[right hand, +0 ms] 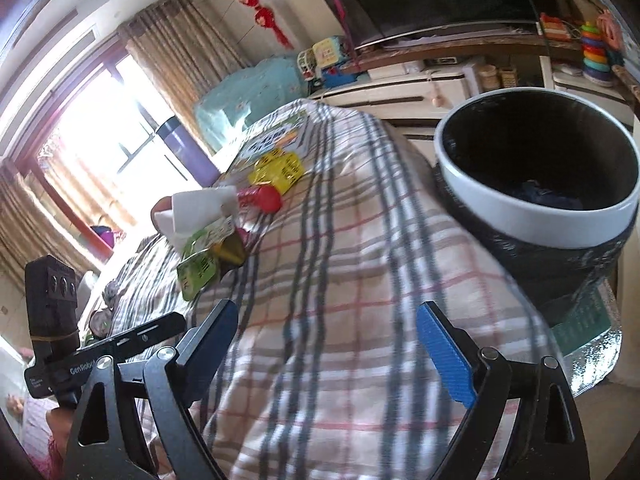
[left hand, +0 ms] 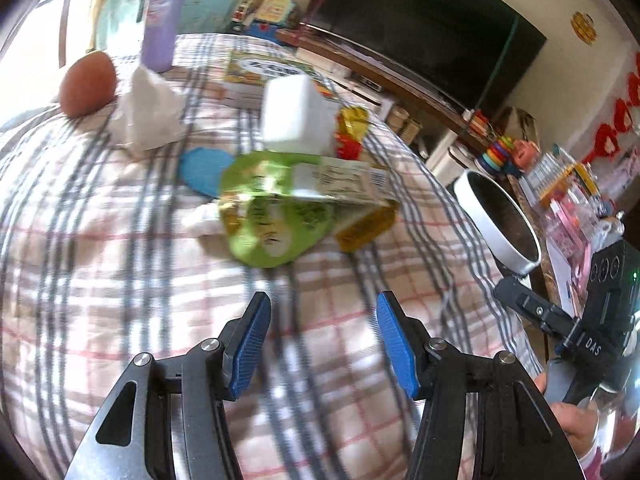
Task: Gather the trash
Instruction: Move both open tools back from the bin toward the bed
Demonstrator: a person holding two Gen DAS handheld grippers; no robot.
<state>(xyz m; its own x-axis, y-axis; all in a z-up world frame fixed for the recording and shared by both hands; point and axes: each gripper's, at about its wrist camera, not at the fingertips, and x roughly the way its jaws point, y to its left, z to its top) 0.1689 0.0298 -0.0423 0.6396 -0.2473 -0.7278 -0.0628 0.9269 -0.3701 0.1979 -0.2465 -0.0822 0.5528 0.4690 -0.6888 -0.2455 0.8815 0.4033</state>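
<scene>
A green snack wrapper (left hand: 276,204) lies on the checked tablecloth (left hand: 120,280), with a yellow-gold wrapper (left hand: 366,228) at its right and a blue scrap (left hand: 202,168) at its left. A crumpled white tissue (left hand: 146,114), a white block (left hand: 298,114) and a red-yellow wrapper (left hand: 352,132) lie beyond. My left gripper (left hand: 322,340) is open and empty, just short of the green wrapper. My right gripper (right hand: 328,344) is open and empty over the cloth. The white-rimmed black bin (right hand: 536,188) stands right of it. The wrappers (right hand: 200,268) also show in the right wrist view.
An egg (left hand: 88,84), a purple bottle (left hand: 164,20) and a printed box (left hand: 260,76) sit at the far side of the table. The bin (left hand: 500,224) is off the table's right edge. A TV (left hand: 420,28) and toy shelves stand behind.
</scene>
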